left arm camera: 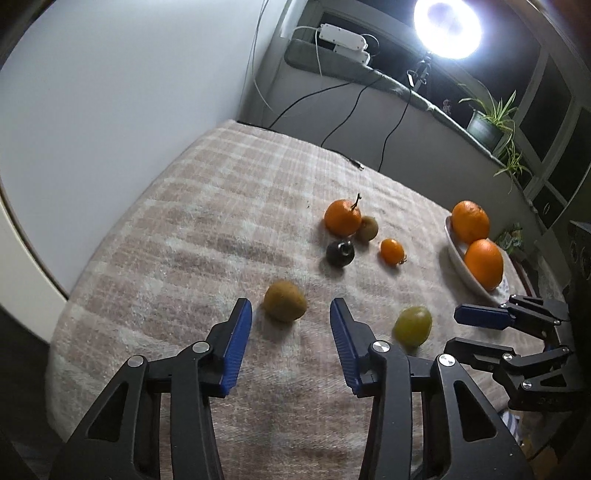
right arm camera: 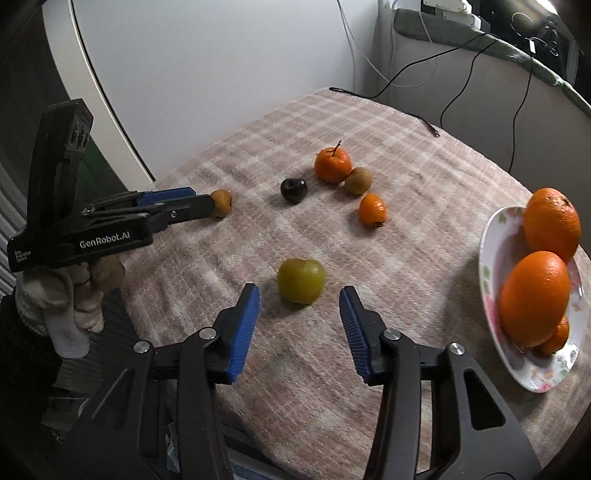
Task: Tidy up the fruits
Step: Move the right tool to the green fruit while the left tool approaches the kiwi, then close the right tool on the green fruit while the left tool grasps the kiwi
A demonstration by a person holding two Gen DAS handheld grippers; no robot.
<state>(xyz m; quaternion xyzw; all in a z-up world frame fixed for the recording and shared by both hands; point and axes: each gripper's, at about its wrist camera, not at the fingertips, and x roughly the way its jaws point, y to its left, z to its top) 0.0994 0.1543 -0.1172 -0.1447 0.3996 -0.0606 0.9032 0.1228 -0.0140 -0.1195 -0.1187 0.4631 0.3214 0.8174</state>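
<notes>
- A left gripper point(left arm camera: 291, 308) points down at a tabletop point(left arm camera: 192, 229) draped in a pink-and-cream checked cloth; its 2 blue-padded fingers point(left arm camera: 236, 343) stand apart with nothing between them, a brown kiwi point(left arm camera: 284, 301) lying on the cloth just beyond the tips.
- The right gripper point(right arm camera: 299, 295) hangs over the same cloth, its fingers likewise released, and a yellow-green fruit point(right arm camera: 301, 280) sits just ahead of the gap between the tips, touching neither pad.
- Seen from the right wrist, the left gripper reaches in from the side, its fingertips just beside the kiwi; whether they touch it cannot be told from that angle. A gloved hand point(right arm camera: 70, 295) grips the handle.
- Farther back on the cloth, a stemmed mandarin point(left arm camera: 342, 216) rests against a second, smaller brown fruit point(left arm camera: 367, 228).
- A dark, nearly black fruit point(left arm camera: 340, 253) lies just in front of that pair, and a small orange fruit point(left arm camera: 392, 251) sits apart to its right.
- A white floral plate point(right arm camera: 495, 243) at the right edge of the tabletop holds 2 large oranges point(right arm camera: 535, 299), with a smaller orange fruit partly hidden beneath them.
- Cables trail down the wall behind, under a bright round lamp point(left arm camera: 447, 26) and a potted plant point(left arm camera: 487, 122) on the sill.
</notes>
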